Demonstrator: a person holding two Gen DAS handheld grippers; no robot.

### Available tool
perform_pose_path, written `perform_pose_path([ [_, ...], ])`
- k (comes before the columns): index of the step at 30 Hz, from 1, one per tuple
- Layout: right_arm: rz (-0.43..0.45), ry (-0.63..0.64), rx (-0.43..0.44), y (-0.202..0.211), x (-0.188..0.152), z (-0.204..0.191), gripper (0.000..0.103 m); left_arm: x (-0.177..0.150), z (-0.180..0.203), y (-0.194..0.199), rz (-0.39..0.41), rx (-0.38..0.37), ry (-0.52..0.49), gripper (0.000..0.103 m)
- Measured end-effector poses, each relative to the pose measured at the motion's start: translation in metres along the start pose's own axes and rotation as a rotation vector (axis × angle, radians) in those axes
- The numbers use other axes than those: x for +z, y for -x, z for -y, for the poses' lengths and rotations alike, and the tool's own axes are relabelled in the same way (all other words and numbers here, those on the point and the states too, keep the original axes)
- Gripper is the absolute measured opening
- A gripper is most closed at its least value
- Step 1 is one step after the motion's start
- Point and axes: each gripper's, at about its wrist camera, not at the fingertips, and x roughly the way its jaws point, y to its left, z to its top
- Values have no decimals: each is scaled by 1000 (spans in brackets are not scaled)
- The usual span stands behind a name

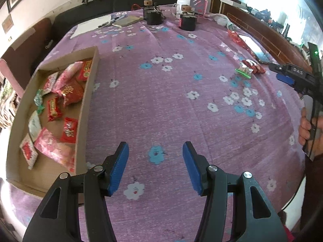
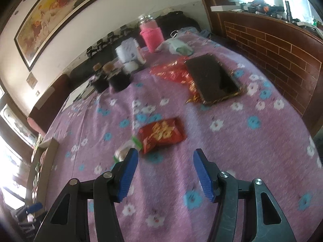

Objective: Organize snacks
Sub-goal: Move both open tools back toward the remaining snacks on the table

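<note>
A cardboard tray (image 1: 88, 100) at the left of the table holds several snack packets, mostly red and pink (image 1: 68, 92). My left gripper (image 1: 155, 167) is open and empty, hovering over the purple floral cloth just right of the tray. My right gripper (image 2: 165, 173) is open and empty, just short of a red packet with gold print (image 2: 161, 133) and a green-edged clear packet (image 2: 126, 151). The same two packets show at the right in the left wrist view (image 1: 250, 68), with the right gripper (image 1: 282, 74) beside them.
A dark phone (image 2: 212, 78) lies on a red-gold wrapper (image 2: 173, 72) further back. Black jars (image 1: 187, 20), a white mug (image 1: 182, 5), a pink bottle (image 2: 151, 34), notebooks and pens (image 1: 113, 21) stand at the far end. A brick-patterned wooden wall (image 2: 272, 46) runs along the right.
</note>
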Motion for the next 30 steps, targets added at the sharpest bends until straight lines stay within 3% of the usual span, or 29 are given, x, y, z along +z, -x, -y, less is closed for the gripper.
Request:
perform_pose_path([
  [4, -10, -25, 35, -4, 7, 1, 59, 2, 0, -1, 0, -70, 33, 54],
  [9, -93, -23, 208, -24, 6, -21, 61, 4, 0, -3, -3, -165, 75, 54],
  [11, -111, -1, 204, -39, 8, -34, 61, 4, 0, -1, 0, -207, 92, 54],
  [15, -159, 38, 199, -67, 10, -61, 61, 3, 2, 4, 5, -218, 89, 54],
  [17, -174, 67, 250, -69, 9, -77, 61, 3, 0, 6, 10, -216, 96, 54],
  [20, -221, 143, 413, -64, 0, -104, 61, 3, -5, 6, 12, -211, 112, 54],
  [22, -192, 151, 457, -49, 2, -104, 59, 3, -7, 6, 11, -210, 115, 54],
  [24, -113, 134, 392, -32, 9, -88, 59, 2, -8, 7, 14, -216, 114, 54],
  [27, -8, 73, 189, -13, 21, -49, 60, 3, -8, 5, 16, -240, 117, 54],
  [30, 38, 24, 9, -7, 23, -13, 61, 4, -6, 0, 15, -270, 129, 54],
])
